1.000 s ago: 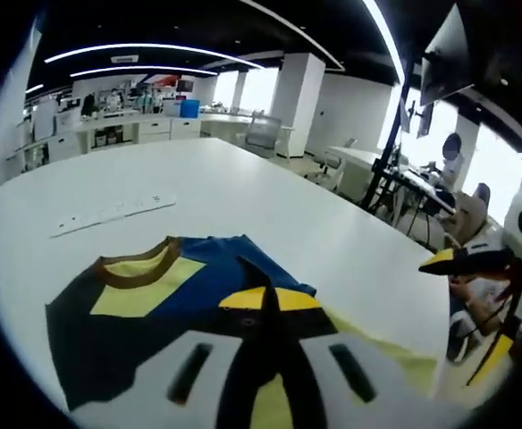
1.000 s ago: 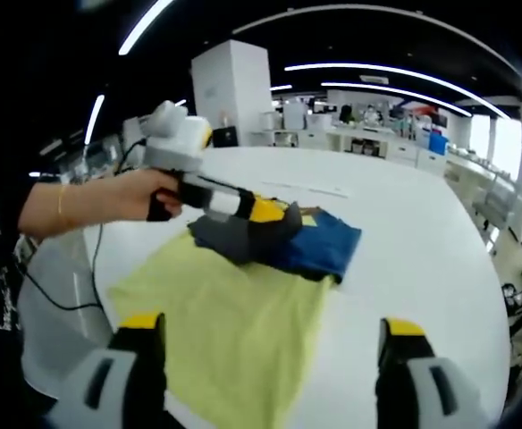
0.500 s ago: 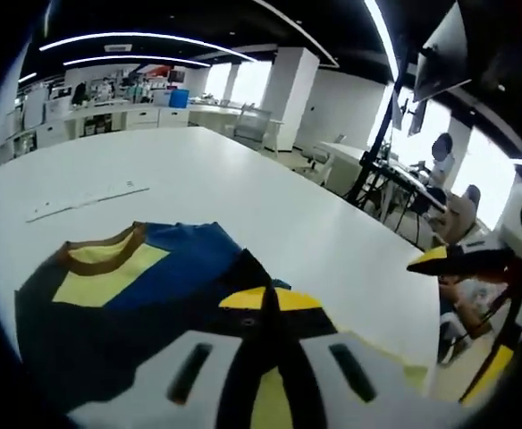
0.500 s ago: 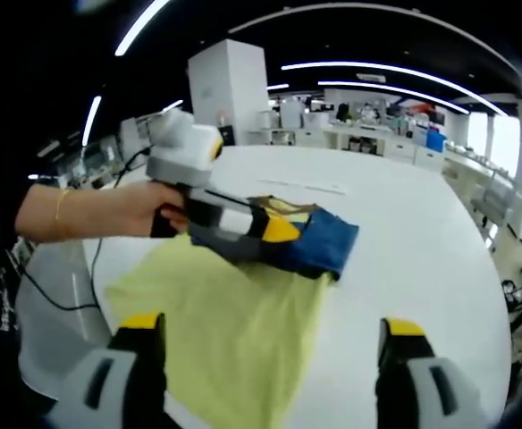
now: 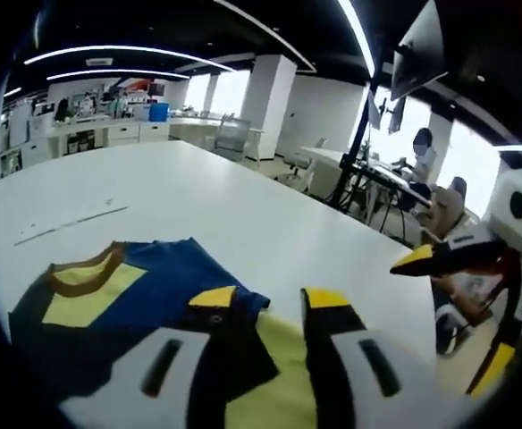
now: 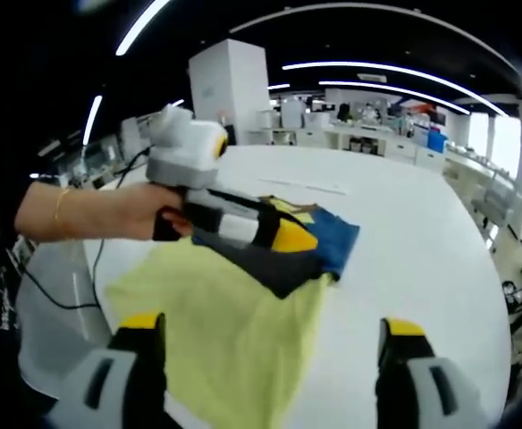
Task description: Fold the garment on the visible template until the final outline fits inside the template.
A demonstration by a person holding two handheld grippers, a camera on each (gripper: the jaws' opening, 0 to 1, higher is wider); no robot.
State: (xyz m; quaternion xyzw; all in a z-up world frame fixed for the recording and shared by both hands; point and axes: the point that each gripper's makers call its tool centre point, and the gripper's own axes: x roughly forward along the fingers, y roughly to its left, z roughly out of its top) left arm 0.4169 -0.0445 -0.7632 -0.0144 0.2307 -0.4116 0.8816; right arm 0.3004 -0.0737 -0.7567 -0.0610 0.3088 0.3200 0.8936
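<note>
The garment (image 5: 109,299) is a dark, blue and yellow shirt with a brown collar, lying partly folded on the white table (image 5: 243,206). Its near edge rests on the yellow template cloth (image 5: 279,375). My left gripper (image 5: 268,299) is open, with its jaws straddling the dark fold and the yellow cloth. In the right gripper view a hand (image 6: 145,210) holds the left gripper (image 6: 295,238) over the garment (image 6: 283,264), which overlaps the far end of the template cloth (image 6: 225,331). My right gripper (image 6: 272,323) stands open and empty above the cloth's near end. One of its fingertips (image 5: 417,260) enters the left gripper view from the right.
A thin white strip (image 5: 64,225) lies on the table beyond the shirt. The table edge (image 5: 422,313) runs close on the right, with seated people (image 5: 440,210) and desks past it. A black cable (image 6: 55,290) hangs off the table's left side.
My left gripper has opened and let go of the dark fabric, which now lies further over the yellow cloth. The right gripper has stayed still and open.
</note>
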